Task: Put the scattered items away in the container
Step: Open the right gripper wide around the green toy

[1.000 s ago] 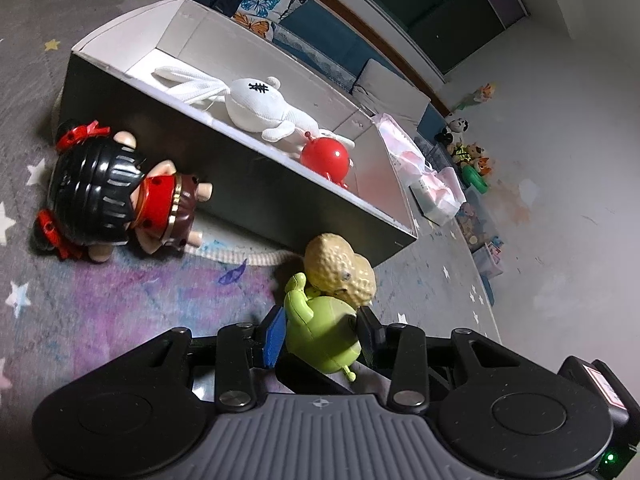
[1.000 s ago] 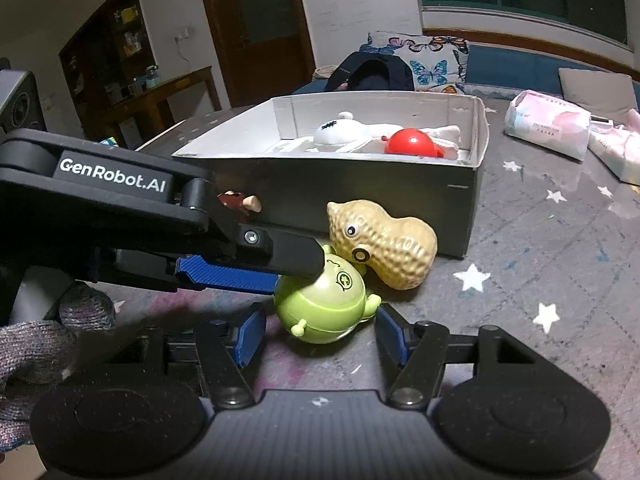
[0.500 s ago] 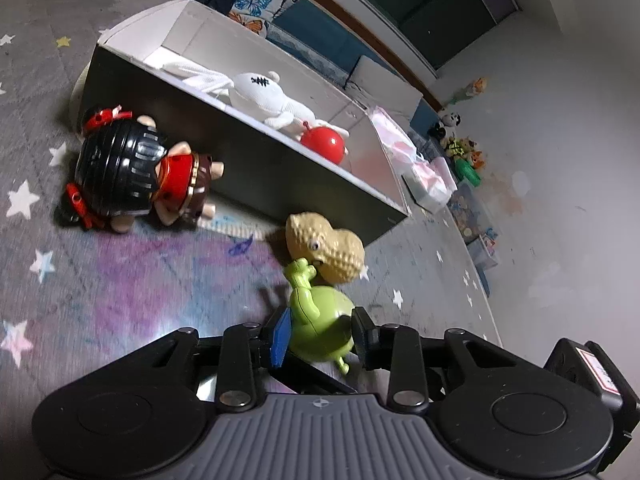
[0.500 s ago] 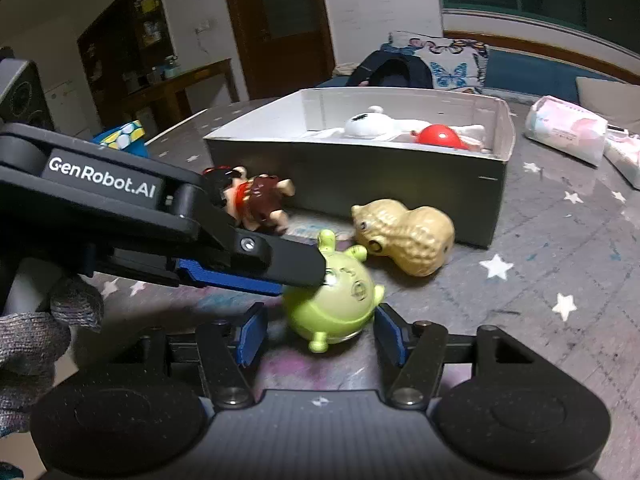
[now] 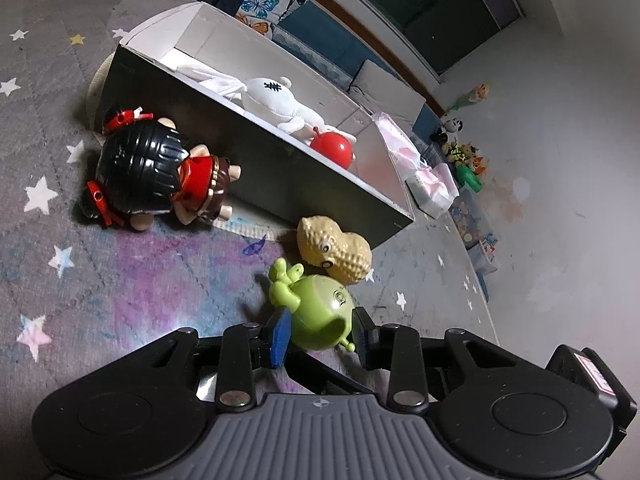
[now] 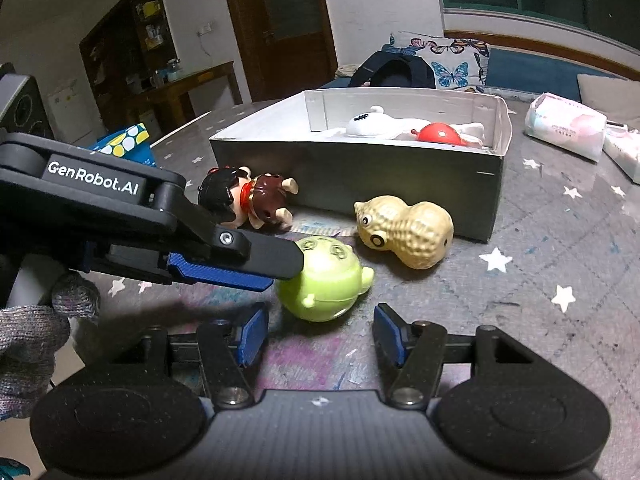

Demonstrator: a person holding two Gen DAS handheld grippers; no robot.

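Here, the left gripper (image 5: 316, 334) clamps the green toy (image 5: 322, 322) just above the rug, ready to carry it to the white-lined box (image 6: 496, 168) nearby. The right gripper (image 6: 320, 334) hangs wide apart, empty.

Matte black left gripper (image 5: 316, 334) here, ribbed grey housing, two round black discs either side, silver screws on the linkage arms, one blue pad showing. There's white "GenRobot.AI" lettering along its arm. The right gripper (image 6: 320, 334), same black build, has blue pads on both fingers. A grey knitted glove covers the left hand (image 6: 32, 340).
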